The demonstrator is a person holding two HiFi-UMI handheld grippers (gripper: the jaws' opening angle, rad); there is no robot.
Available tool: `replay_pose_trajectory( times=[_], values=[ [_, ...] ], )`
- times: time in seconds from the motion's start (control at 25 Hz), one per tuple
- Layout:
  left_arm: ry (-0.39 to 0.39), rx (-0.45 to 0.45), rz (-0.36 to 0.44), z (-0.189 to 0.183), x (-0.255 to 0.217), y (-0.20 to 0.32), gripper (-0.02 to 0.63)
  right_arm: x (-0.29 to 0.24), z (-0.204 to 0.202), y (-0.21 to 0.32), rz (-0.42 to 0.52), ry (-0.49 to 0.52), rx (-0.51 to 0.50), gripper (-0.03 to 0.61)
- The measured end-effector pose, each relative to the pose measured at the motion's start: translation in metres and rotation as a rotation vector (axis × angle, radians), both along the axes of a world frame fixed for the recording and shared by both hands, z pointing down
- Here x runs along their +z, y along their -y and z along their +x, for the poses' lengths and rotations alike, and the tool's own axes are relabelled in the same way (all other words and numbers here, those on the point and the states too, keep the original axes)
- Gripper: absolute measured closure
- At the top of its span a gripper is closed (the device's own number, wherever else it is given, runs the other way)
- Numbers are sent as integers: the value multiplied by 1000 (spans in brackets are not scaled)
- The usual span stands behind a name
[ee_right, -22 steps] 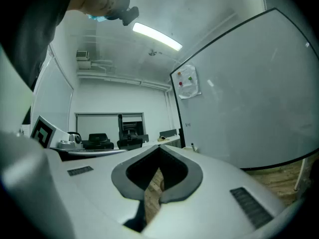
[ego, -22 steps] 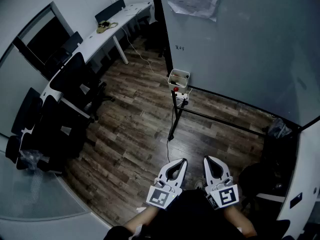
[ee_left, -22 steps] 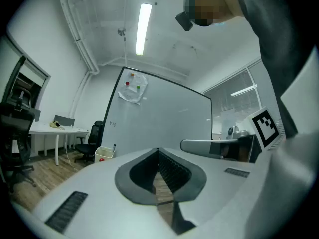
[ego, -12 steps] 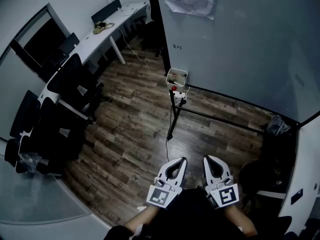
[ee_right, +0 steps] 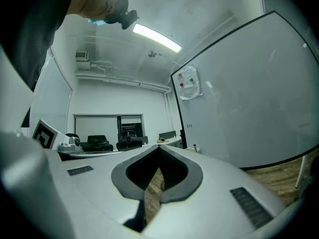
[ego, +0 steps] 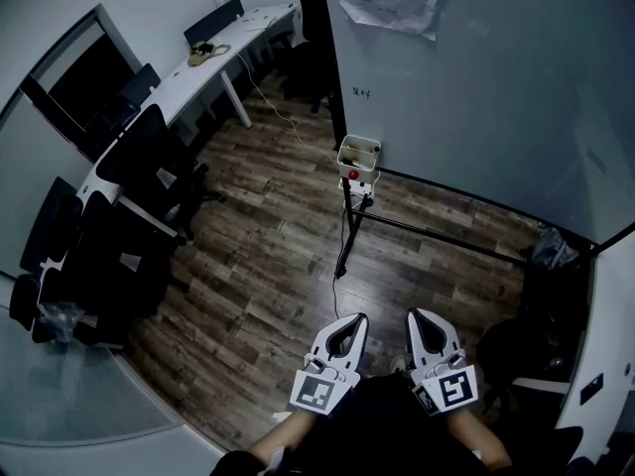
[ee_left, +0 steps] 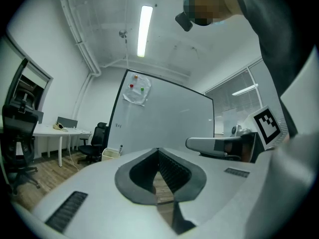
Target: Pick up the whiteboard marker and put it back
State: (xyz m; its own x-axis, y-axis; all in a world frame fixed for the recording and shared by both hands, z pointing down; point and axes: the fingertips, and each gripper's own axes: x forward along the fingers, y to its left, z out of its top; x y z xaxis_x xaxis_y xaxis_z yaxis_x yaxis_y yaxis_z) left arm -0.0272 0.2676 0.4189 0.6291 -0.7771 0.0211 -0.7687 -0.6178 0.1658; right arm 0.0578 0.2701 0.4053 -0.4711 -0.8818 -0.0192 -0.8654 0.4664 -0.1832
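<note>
The left gripper (ee_left: 158, 151) and right gripper (ee_right: 159, 146) are held side by side, low and close to the person's body; each has its jaws closed tip to tip with nothing between them, and neither touches anything. Well ahead of both, across the wooden floor (ego: 268, 256), a small white basket (ego: 358, 153) sits at the lower left corner of the whiteboard (ego: 496, 97); a slim stick that may be the whiteboard marker (ee_left: 120, 148) stands upright in it, long axis vertical. It is too small to identify for certain; its lower part is hidden inside the basket.
</note>
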Motion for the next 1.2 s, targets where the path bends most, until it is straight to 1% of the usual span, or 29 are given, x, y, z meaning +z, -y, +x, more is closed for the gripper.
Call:
replay_pose_trajectory(
  times=[0.12,0.24,0.36,0.48,0.68,0.84,0.96,1.2],
  values=[
    [2,-20,9,-16,-3,3,606,0,-8,-1,9,-4,12,563],
    [-8,-33,20,-32,-10,7,606,6,-14,0,-6,-12,39,565],
    [-9,-26,29,-44,-14,8,605,7,-23,0,-19,-11,67,565],
    [-8,-8,19,-54,-11,8,606,2,-36,0,-2,-1,77,565],
    [-20,1,12,-72,-9,9,606,2,-51,1,-2,-17,107,564],
    [-14,-29,0,-79,-10,24,606,3,-53,7,-10,-30,118,565],
    [-10,-61,-8,-83,-10,37,606,8,-51,16,-34,-42,126,564],
    [-14,-91,8,-76,-14,72,606,2,-48,51,7,-33,115,565]
  ],
)
